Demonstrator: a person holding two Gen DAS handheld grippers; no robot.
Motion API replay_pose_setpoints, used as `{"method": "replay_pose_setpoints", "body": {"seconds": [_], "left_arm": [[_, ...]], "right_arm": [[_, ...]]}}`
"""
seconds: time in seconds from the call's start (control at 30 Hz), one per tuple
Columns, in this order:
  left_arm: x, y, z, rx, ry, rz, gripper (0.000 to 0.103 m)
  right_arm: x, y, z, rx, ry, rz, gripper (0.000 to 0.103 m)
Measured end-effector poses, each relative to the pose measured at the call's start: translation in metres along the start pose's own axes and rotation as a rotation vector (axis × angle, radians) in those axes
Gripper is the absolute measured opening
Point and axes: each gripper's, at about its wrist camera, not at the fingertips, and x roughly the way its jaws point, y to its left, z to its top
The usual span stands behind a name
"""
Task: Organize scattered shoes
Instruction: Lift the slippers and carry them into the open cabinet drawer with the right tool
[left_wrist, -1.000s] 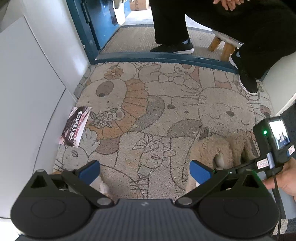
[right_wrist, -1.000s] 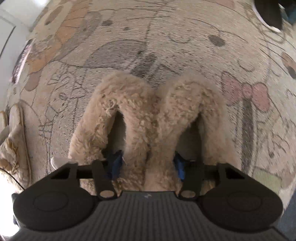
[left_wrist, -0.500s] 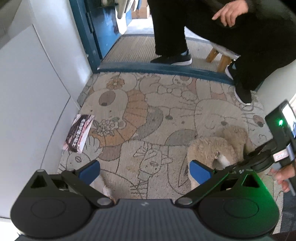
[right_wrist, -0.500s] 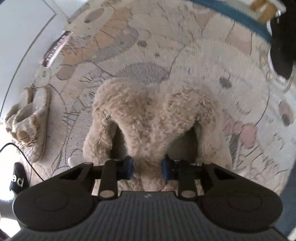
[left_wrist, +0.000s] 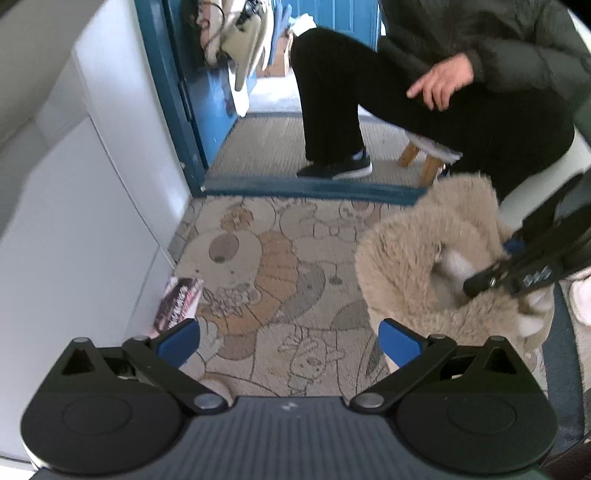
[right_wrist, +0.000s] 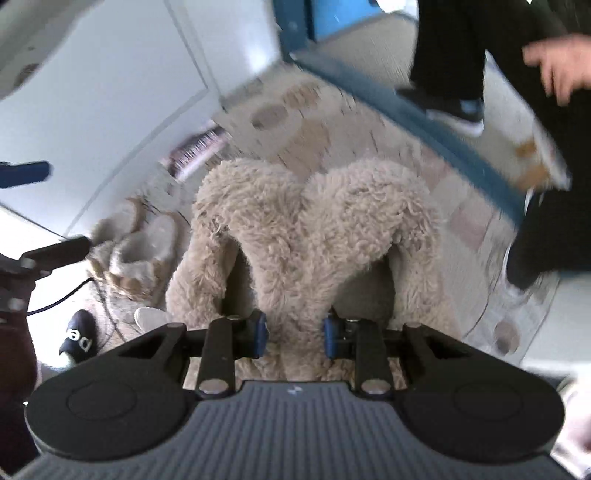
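Fluffy slippers (right_wrist: 314, 236) lifted above the rug (left_wrist: 280, 258).
My right hand-held gripper (right_wrist: 294, 332) pinches their inner walls; my left hand-held gripper (left_wrist: 288, 338) gapes wide, empty.

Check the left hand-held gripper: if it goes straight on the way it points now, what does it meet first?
Probably the rug. The left hand-held gripper is open and empty, with only patterned carpet between its fingers. The lifted slippers sit to the right of that line, though depth is unclear.

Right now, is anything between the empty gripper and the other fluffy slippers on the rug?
Nothing visible blocks them. The other fluffy slippers lie on the rug just past the open left gripper. The right gripper holds its own fluffy pair off to the side.
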Motion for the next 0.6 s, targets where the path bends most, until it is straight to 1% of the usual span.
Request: {"method": "replay_pose_setpoints", "body": {"seconds": [0.17, 0.23, 0.33, 0.43, 0.53, 0.6], "left_arm": [[-0.017, 0.016, 0.006, 0.032, -0.035, 0.025, 0.102], [-0.021, 0.023, 0.006, 0.022, -0.045, 0.025, 0.102], [-0.029, 0.034, 0.006, -0.009, -0.065, 0.021, 0.102], [-0.036, 0.043, 0.005, -0.017, -0.114, 0.041, 0.102], [-0.043, 0.047, 0.005, -0.004, -0.164, 0.055, 0.102], [-0.044, 0.049, 0.004, -0.001, -0.177, 0.054, 0.102]], "right_arm": [[-0.059, 0.022, 0.037, -0.086, -0.039, -0.001, 0.030], [-0.090, 0.036, 0.055, -0.139, -0.057, -0.009, 0.030], [-0.119, 0.049, 0.072, -0.196, -0.071, -0.022, 0.030], [-0.154, 0.064, 0.097, -0.252, -0.088, -0.041, 0.030], [-0.184, 0.075, 0.114, -0.282, -0.118, -0.058, 0.030], [-0.199, 0.081, 0.123, -0.298, -0.139, -0.064, 0.030]]}}
